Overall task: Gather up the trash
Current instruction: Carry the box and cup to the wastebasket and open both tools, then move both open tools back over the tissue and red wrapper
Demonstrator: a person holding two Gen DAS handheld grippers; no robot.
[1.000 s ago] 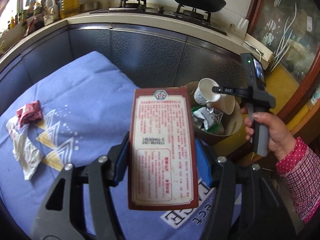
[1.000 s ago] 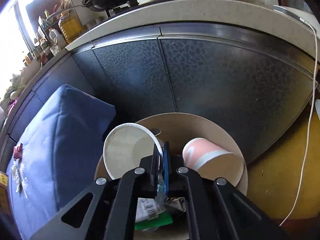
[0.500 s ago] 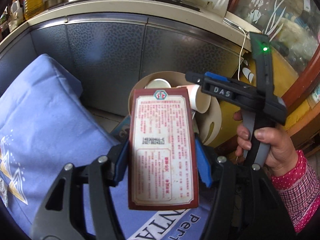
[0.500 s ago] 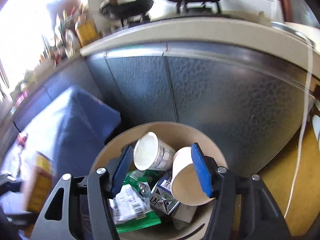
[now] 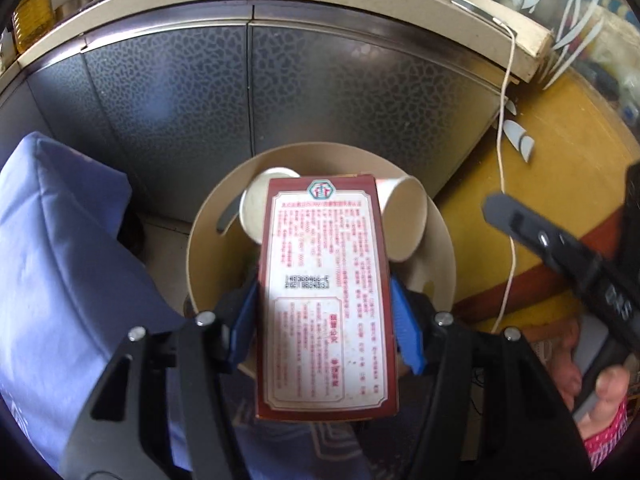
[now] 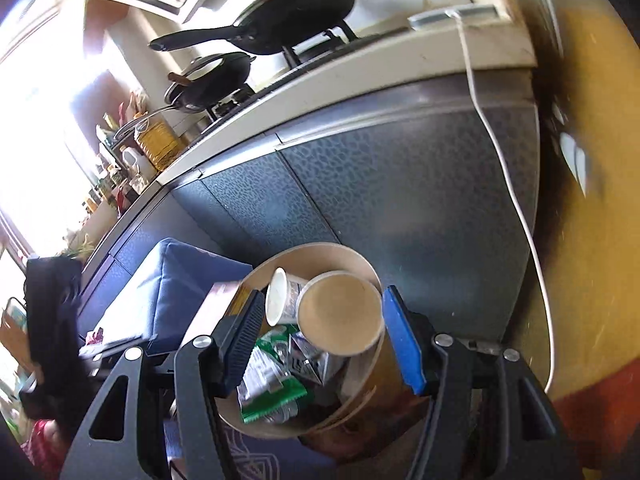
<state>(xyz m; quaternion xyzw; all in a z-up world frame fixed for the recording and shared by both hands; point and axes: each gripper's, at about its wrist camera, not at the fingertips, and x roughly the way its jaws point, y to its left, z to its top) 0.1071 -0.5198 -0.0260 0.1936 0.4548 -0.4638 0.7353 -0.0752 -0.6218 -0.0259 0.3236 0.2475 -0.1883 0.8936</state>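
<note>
A dark red box with a cream printed label [image 5: 326,292] is clamped between the blue pads of my left gripper [image 5: 325,326], which is shut on it. The box hangs over the round tan bin [image 5: 200,240]. Two paper cups [image 5: 404,220] lie in the bin behind the box. In the right wrist view my right gripper [image 6: 324,338] stands open above the same bin [image 6: 360,264] with nothing pressed between its pads. Below it lie a tan cup [image 6: 340,312], a white cup [image 6: 280,296] and green and silver wrappers [image 6: 272,400].
A table under a blue cloth [image 5: 60,260] stands left of the bin. Dark cabinet doors [image 5: 320,92] rise close behind it, with pans [image 6: 296,12] on the stove above. A white cable [image 5: 506,120] hangs to the yellow floor at right. A hand [image 5: 596,392] grips the right tool.
My right gripper opened and let go of the white cup, which now lies in the bin; it then drew back and rolled. My left gripper carried the box from the table to over the bin.
</note>
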